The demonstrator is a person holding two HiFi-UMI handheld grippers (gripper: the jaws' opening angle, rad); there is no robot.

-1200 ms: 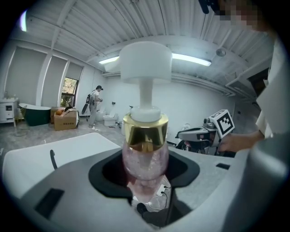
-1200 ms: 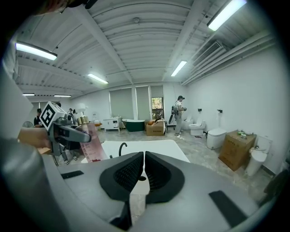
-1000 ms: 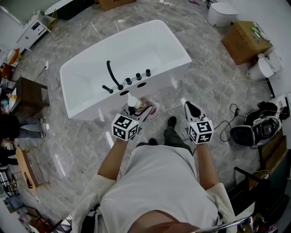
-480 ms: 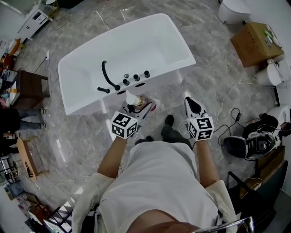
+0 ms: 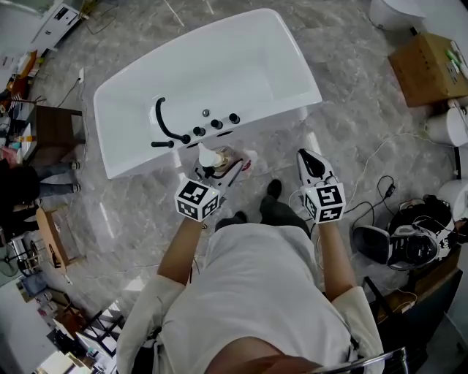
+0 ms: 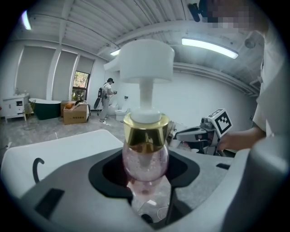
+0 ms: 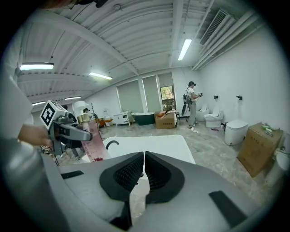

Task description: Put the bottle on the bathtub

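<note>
My left gripper [image 5: 219, 170] is shut on a pink pump bottle [image 6: 146, 156] with a gold collar and white pump head. In the head view the bottle [image 5: 219, 160] hangs just in front of the white bathtub [image 5: 212, 69], below its near rim where the black faucet [image 5: 165, 126] and three black knobs sit. My right gripper [image 5: 311, 162] hovers over the floor to the right, jaws together with nothing between them. In the right gripper view its jaws [image 7: 143, 170] meet, and the left gripper with the bottle [image 7: 90, 140] shows at the left.
Marble floor surrounds the tub. A cardboard box [image 5: 430, 67] and toilets [image 5: 398, 11] stand at the upper right. Cables and a dark helmet-like device [image 5: 404, 245] lie right of my feet. A brown stool [image 5: 53, 126] stands at the left. A person [image 7: 192, 108] stands far off.
The view has shifted so the tub sits higher in frame. My left gripper with the bottle has edged left and closer to the tub's near rim. The right gripper has barely moved.
</note>
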